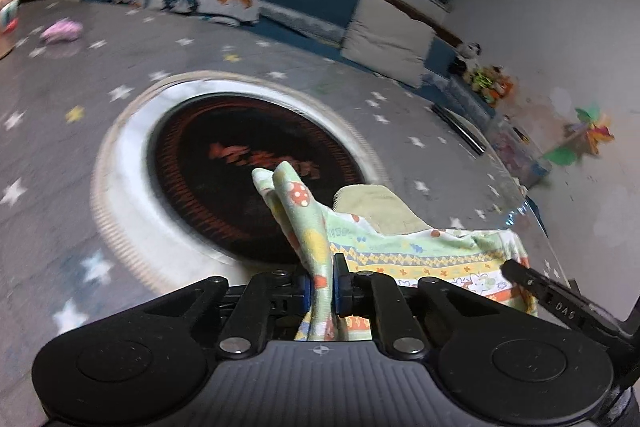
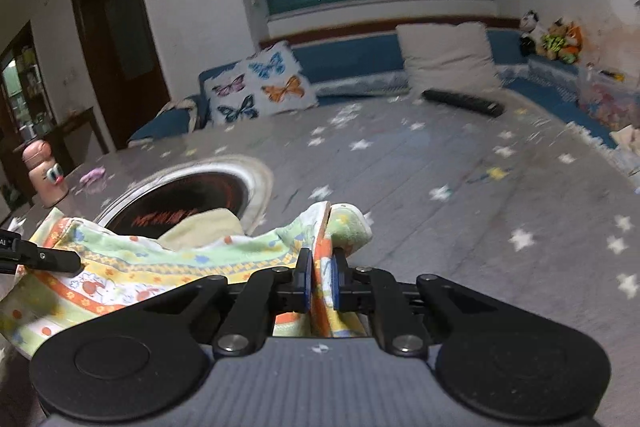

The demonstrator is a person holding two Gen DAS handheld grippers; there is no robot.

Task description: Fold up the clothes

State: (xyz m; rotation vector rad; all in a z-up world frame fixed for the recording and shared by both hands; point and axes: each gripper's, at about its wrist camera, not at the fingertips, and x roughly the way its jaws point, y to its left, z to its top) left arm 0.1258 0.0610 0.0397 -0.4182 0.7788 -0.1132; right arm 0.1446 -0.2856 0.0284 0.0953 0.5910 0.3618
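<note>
While both grippers pinch it, printed garment (image 1: 420,259) stretched left-right, corners up.

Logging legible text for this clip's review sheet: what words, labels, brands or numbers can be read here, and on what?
"DAS": raised letters on the right gripper's finger seen from the left wrist view; may be part of a longer mark.
"AI": partial letters on the left gripper's finger at the frame edge in the right wrist view; cut off.
Red characters on the round black cooktop: blurred, unreadable.
Patterned cloth: small print, no readable words.
</note>
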